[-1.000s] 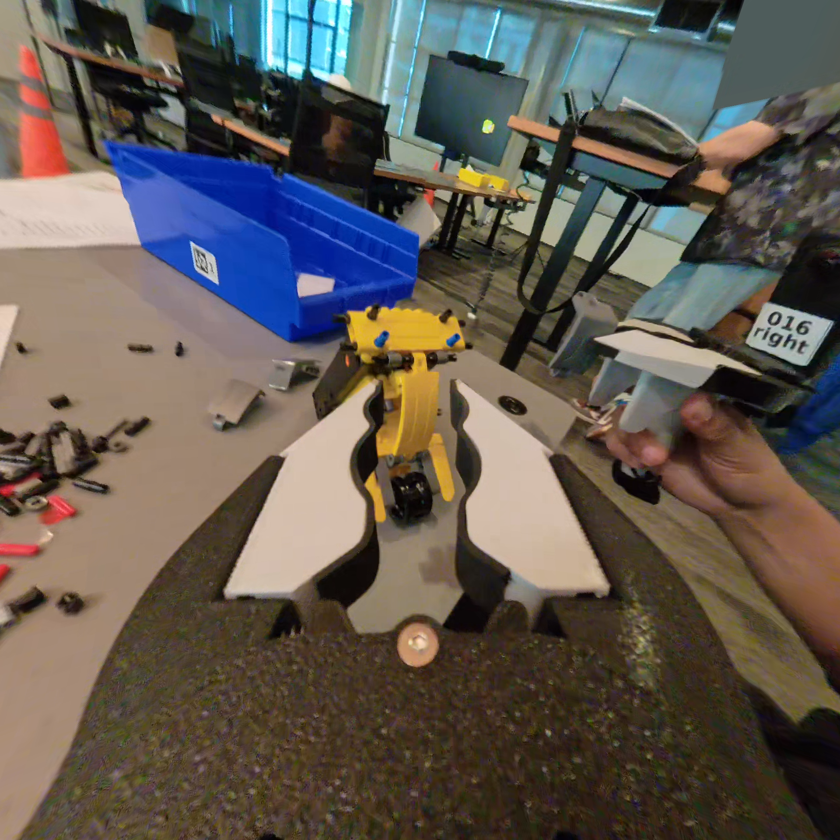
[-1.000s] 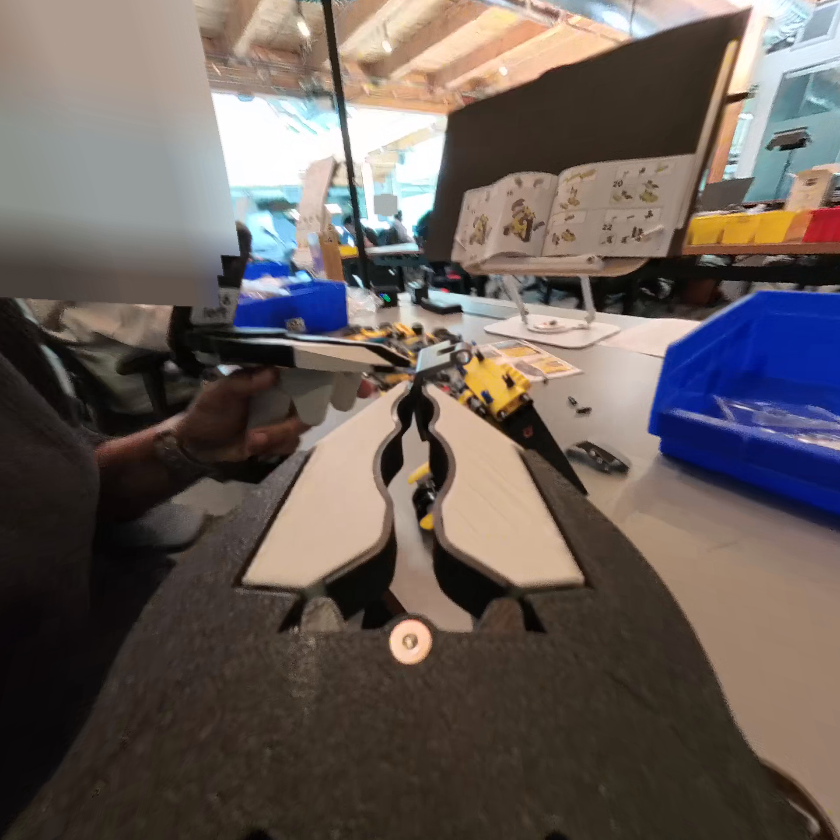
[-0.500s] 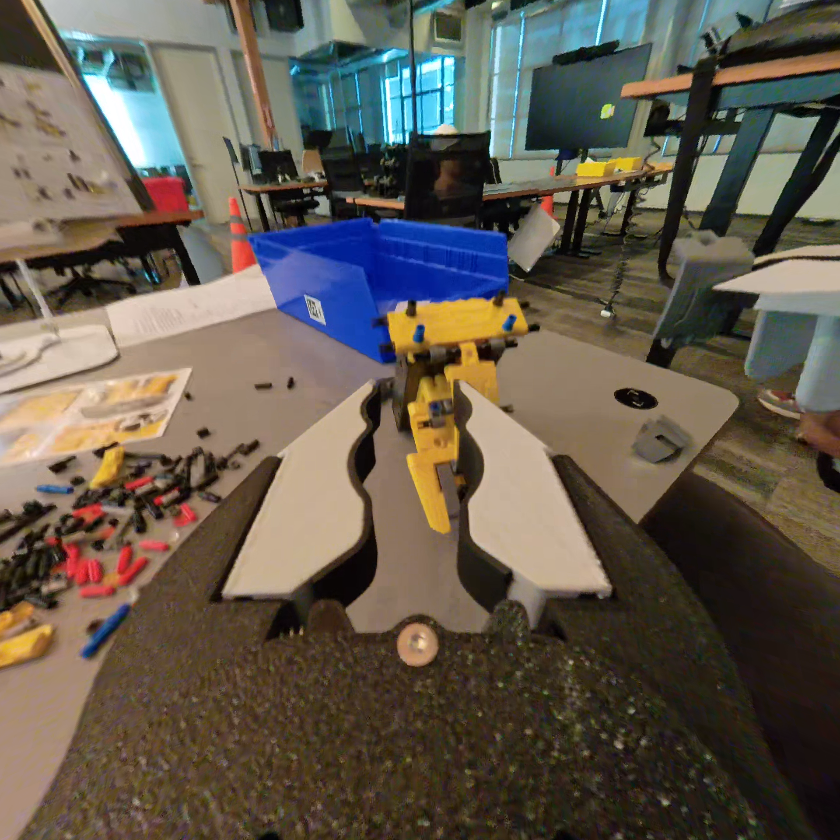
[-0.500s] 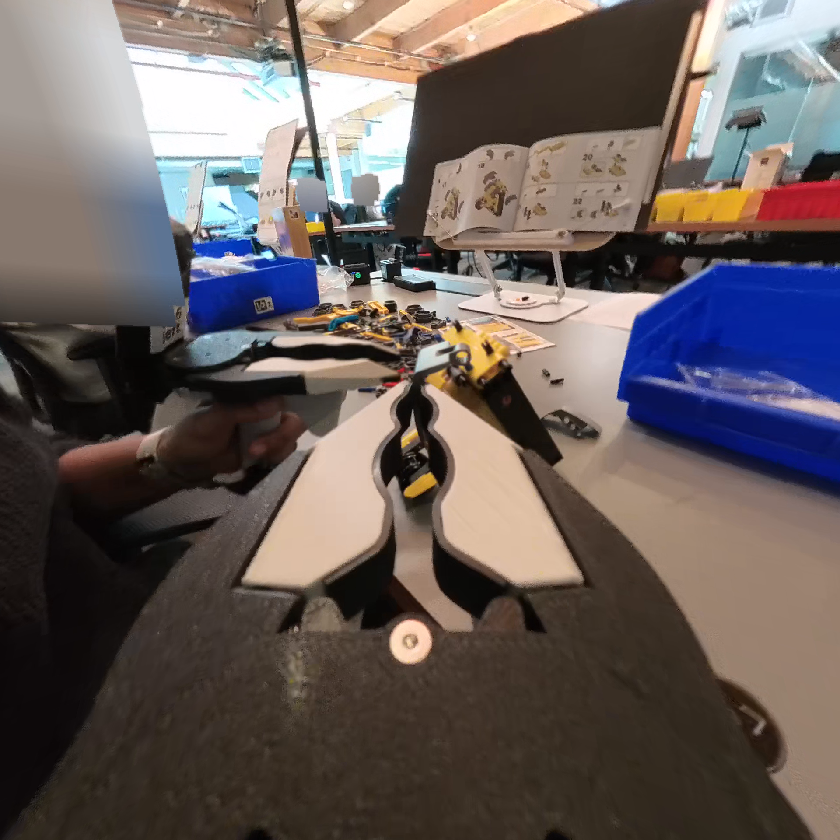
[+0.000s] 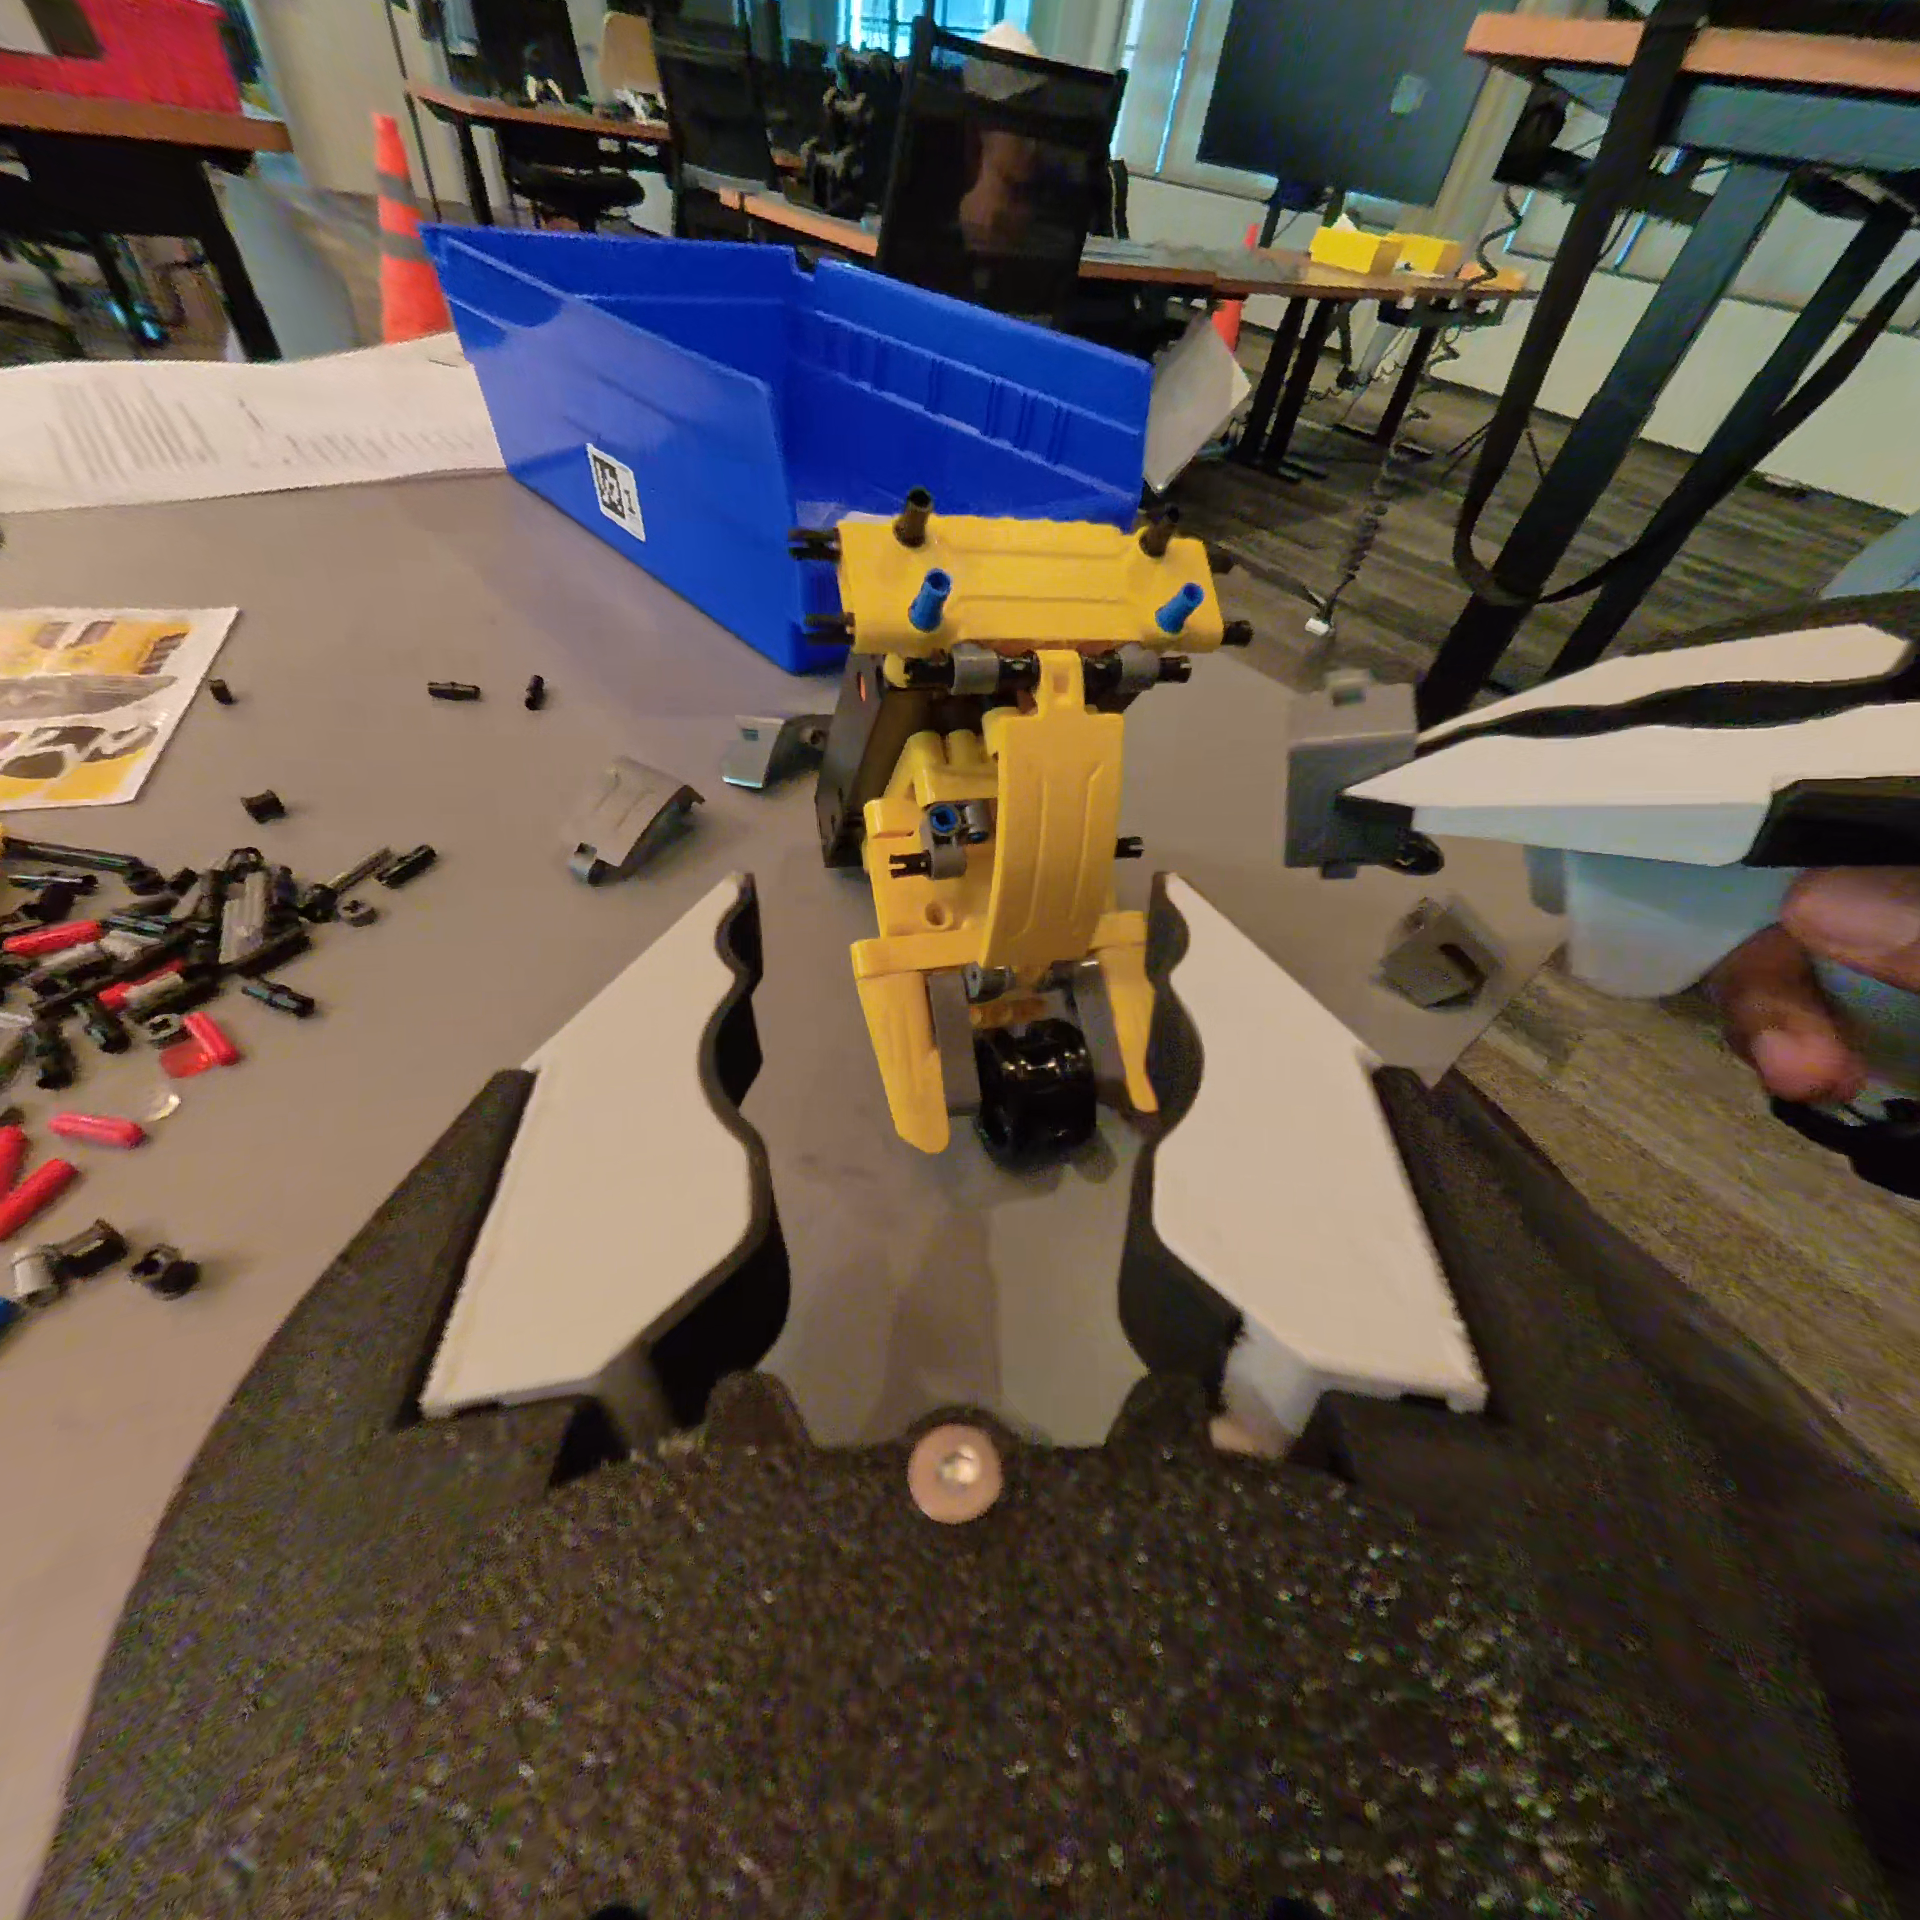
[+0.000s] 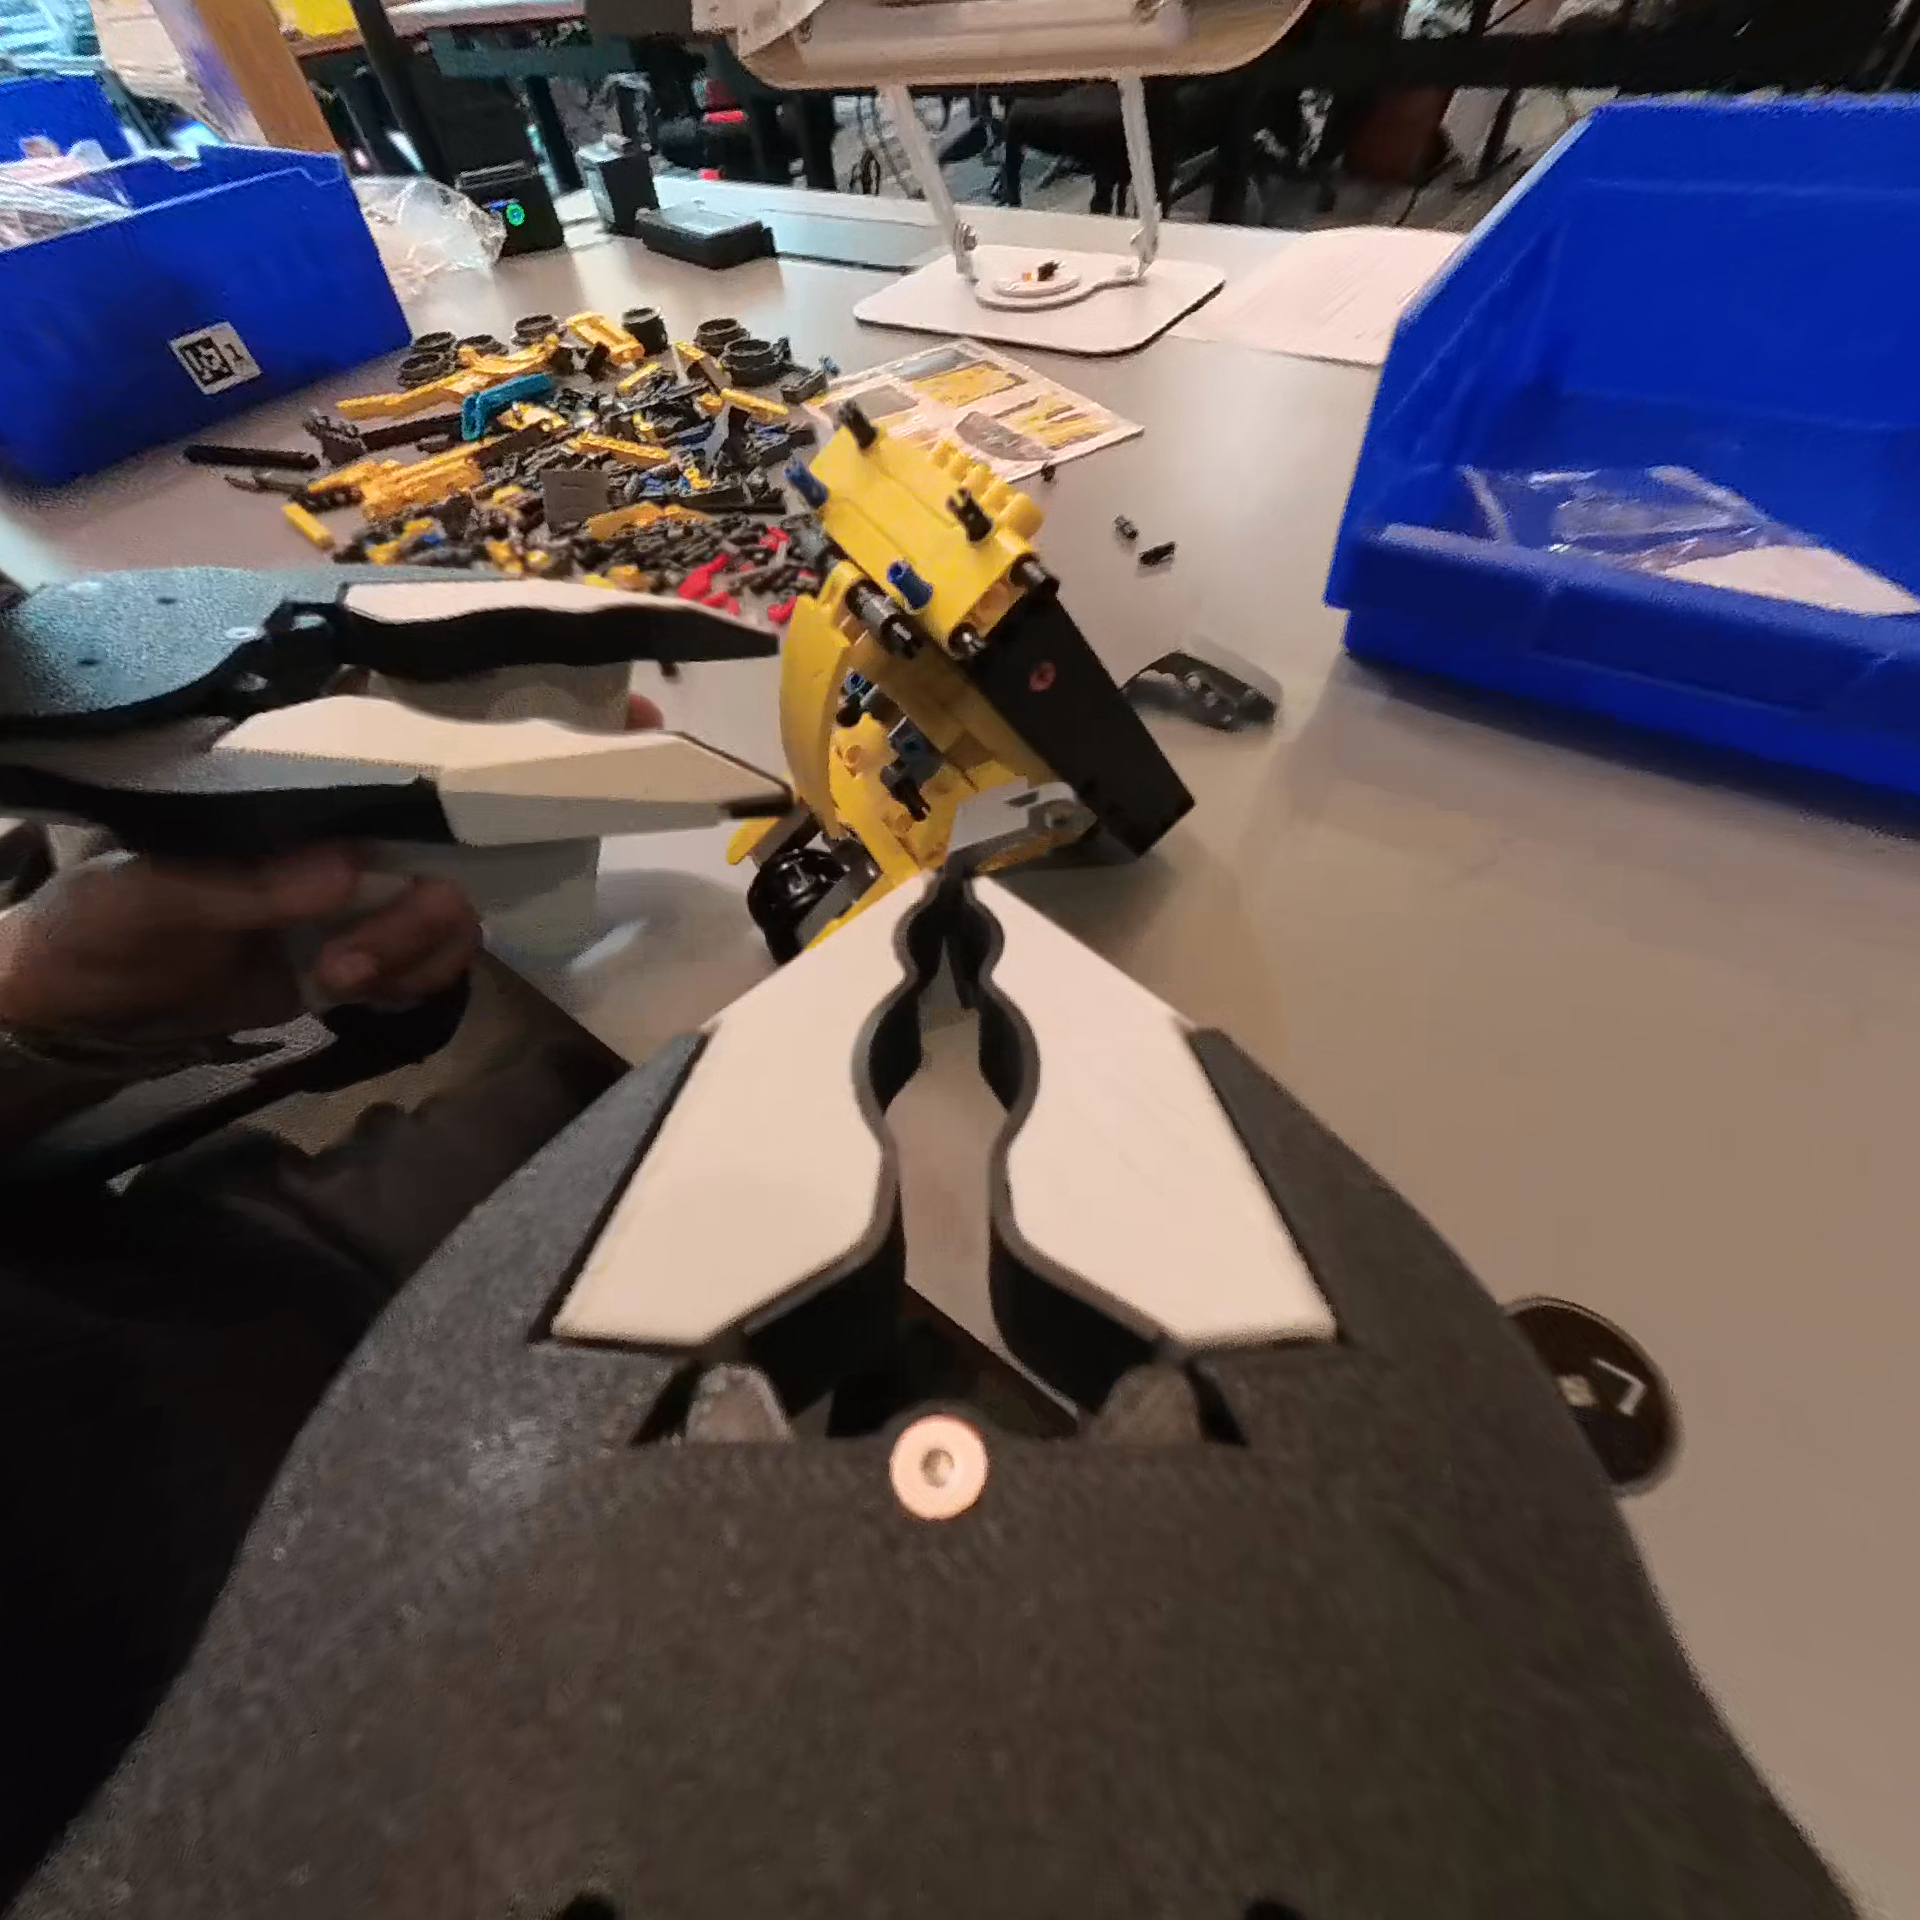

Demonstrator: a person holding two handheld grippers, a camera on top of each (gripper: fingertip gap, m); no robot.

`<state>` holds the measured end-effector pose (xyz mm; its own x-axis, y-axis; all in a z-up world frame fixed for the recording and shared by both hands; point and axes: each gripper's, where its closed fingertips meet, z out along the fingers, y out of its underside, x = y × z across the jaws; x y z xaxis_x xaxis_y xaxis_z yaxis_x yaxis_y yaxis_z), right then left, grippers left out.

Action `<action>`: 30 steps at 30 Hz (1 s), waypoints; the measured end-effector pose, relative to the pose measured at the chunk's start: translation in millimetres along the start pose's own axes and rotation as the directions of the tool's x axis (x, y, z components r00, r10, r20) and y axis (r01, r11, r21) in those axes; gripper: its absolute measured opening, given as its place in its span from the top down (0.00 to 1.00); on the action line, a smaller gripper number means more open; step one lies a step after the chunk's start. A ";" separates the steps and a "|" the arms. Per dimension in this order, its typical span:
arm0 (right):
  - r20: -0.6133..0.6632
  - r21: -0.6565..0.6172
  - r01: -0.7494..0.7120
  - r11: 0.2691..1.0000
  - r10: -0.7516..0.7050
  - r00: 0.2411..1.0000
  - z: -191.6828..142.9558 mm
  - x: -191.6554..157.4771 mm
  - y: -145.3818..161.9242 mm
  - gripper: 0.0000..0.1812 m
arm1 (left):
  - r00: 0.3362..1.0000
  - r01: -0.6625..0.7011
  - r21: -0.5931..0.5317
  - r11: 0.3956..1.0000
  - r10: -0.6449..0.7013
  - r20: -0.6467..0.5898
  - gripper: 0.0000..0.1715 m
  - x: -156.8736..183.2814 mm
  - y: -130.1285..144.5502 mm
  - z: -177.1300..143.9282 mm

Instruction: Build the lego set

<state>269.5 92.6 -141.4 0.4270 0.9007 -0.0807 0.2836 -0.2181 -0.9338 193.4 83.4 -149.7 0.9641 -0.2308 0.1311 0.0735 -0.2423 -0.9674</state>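
We see our left gripper spread wide around the yellow brick model standing on the grey table. Our right gripper pinches a grey panel beside it; the contact point stays hidden.

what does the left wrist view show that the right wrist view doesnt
Only the left wrist view: an orange cone, a dark monitor, and the front of the grey piece pinched in the right claw.
Only the right wrist view: a white stand and a black disc set in the table.
Both: the yellow model, the sheet, and the open left claw at the model.
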 end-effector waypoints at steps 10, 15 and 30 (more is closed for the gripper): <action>0.020 -0.058 0.026 0.998 -0.025 0.999 21.3 0.8 14.3 0.99 | 0.999 -0.036 -0.074 0.997 0.038 0.031 0.57 10.4 12.2 20.0; 0.028 -0.027 0.019 0.999 -0.018 0.999 17.7 5.3 10.7 0.99 | 0.990 -0.039 -0.094 0.995 0.051 0.129 0.57 3.7 12.7 28.5; 0.093 0.055 -0.049 0.997 0.043 0.995 13.4 9.1 5.6 0.99 | 0.970 -0.129 -0.040 0.991 0.134 0.203 0.65 7.2 4.5 27.1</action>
<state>263.5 104.7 -152.0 0.3572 0.9214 -0.1532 0.2152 -0.2408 -0.9464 207.6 106.1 -158.9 0.9968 -0.0649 -0.0467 -0.0615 -0.2484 -0.9667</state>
